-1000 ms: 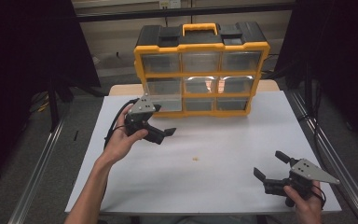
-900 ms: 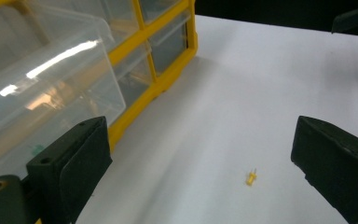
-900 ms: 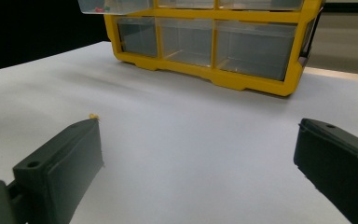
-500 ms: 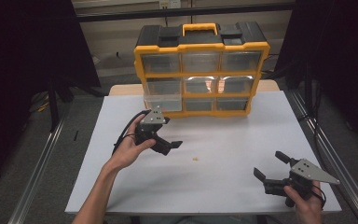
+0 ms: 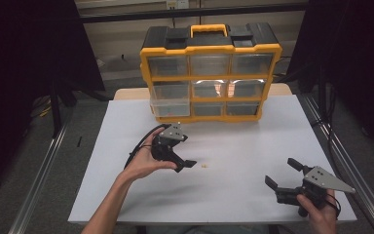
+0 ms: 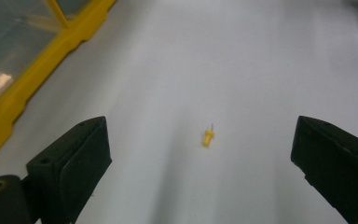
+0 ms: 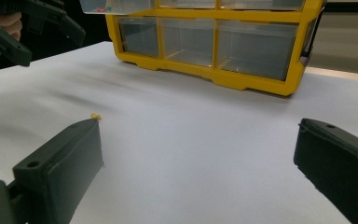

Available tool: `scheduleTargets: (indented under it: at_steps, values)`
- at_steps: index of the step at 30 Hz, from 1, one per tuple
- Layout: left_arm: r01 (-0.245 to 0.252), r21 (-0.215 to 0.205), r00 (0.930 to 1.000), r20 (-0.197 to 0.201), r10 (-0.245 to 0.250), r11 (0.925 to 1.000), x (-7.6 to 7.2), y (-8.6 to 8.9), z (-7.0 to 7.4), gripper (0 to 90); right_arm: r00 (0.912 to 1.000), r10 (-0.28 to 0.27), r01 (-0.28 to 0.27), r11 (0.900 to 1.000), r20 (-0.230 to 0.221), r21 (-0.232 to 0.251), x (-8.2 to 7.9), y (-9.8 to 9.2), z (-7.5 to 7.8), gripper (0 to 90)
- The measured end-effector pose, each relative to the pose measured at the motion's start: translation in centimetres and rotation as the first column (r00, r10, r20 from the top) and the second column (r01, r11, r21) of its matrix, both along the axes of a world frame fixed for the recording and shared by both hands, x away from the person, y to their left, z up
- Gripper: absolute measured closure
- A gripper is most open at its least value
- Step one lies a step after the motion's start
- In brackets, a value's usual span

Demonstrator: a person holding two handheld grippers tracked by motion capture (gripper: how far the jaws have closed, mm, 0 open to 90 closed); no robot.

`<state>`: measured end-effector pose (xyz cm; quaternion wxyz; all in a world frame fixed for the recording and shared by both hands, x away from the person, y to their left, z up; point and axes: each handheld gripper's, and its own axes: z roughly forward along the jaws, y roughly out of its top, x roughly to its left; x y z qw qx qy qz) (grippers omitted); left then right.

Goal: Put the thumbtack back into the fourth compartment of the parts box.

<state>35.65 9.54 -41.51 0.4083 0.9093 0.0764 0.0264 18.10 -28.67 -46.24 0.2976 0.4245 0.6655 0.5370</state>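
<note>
Near the middle of the bench (image 5: 253,146), one small yellow pin (image 6: 208,136) is being approached by the left gripper (image 6: 200,154), whose jaws are being held spread wide with nothing between them. The pin is lying flat on the white surface, apart from both jaws and just ahead of them; in the high view it is seen as a tiny speck (image 5: 204,165) just beside the left gripper (image 5: 182,163). It is judged to be very light and stiff, with a thicker plastic head and a thin metal point, so it is likely to skid or flip if nudged. The head is judged to be the better place for pinching, since the point is too fine.

At the near right corner, the right gripper (image 5: 285,175) is being held low, its jaws likewise spread and empty. Against the far edge one yellow drawer cabinet (image 5: 209,73) is standing, nine clear drawers being counted, one (image 5: 170,100) at its left being pulled partly out.
</note>
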Motion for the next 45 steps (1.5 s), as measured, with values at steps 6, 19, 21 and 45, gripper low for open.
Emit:
scheduleTargets:
  at_steps: [6, 19, 21, 45]
  values:
    - [0.022, 0.031, 0.9997, -0.013, -0.022, 0.9993, 0.0, -0.9, -1.0, 5.1, 1.0000, -0.001, 0.001, 1.000, 0.001, 0.000, 0.0, 0.0, 0.0, 0.8]
    - [0.049, 0.082, 0.9976, -0.053, -0.045, 0.9954, 0.5, -2.6, -2.4, 9.4, 1.0000, -0.003, 0.003, 1.000, -0.001, -0.003, 0.1, 0.1, 0.0, 0.8]
    - [0.074, 0.095, 0.9957, -0.064, -0.068, 0.9928, 0.7, -2.9, -2.5, 13.3, 1.0000, -0.003, 0.003, 1.000, -0.004, -0.003, 0.1, 0.1, 0.0, 0.8]
    - [0.129, 0.248, 0.9897, -0.092, -0.110, 0.9602, 2.3, -5.5, -3.5, 47.2, 1.0000, 0.000, 0.000, 1.000, -0.003, -0.003, 0.1, 0.1, 0.0, 0.8]
